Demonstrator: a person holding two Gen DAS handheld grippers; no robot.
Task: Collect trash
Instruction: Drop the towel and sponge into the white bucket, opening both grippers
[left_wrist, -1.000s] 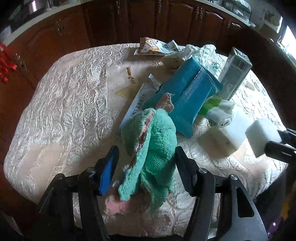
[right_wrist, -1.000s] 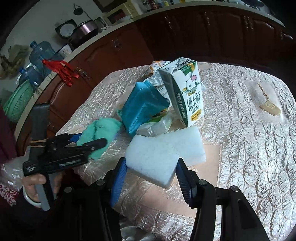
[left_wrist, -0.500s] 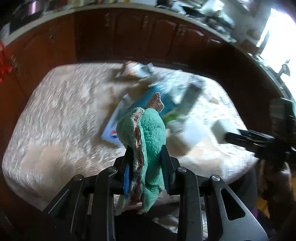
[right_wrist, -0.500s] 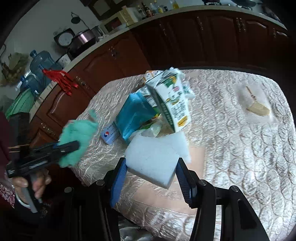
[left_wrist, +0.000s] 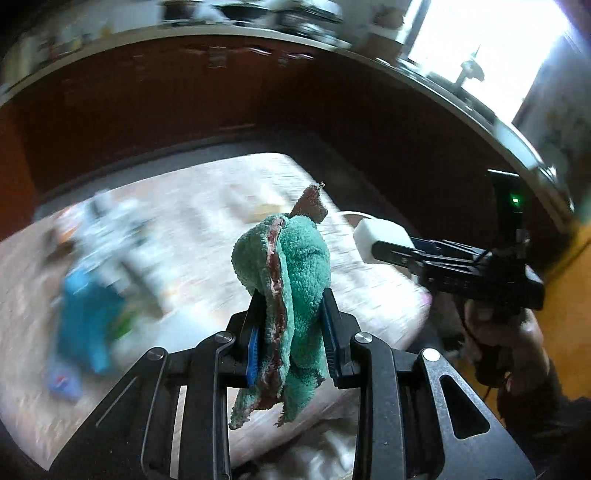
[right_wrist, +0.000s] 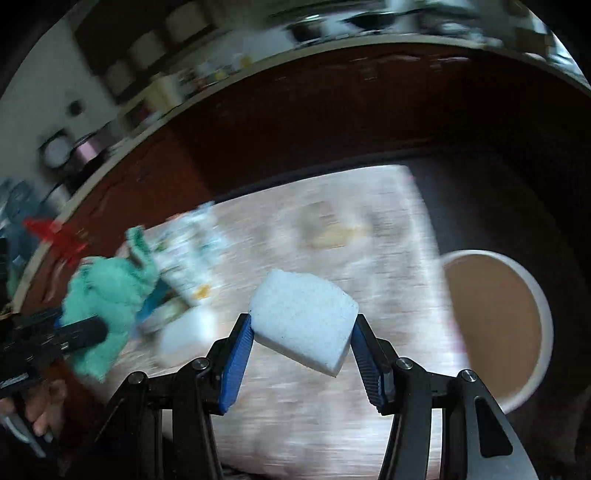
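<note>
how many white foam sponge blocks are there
2: one white foam sponge block clamped in the right gripper, another lying blurred on the quilted table beside the trash pile. More may be hidden.

Quilted table (right_wrist: 369, 229), dark cabinets (left_wrist: 147, 92)

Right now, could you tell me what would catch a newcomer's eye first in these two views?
The green cloth stands out first, pinched in the left hand-held gripper above the blurred table. Next comes the white foam block clamped in the right hand-held gripper. To its right, a round white bin with a tan inside sits beside the table's edge.
</note>
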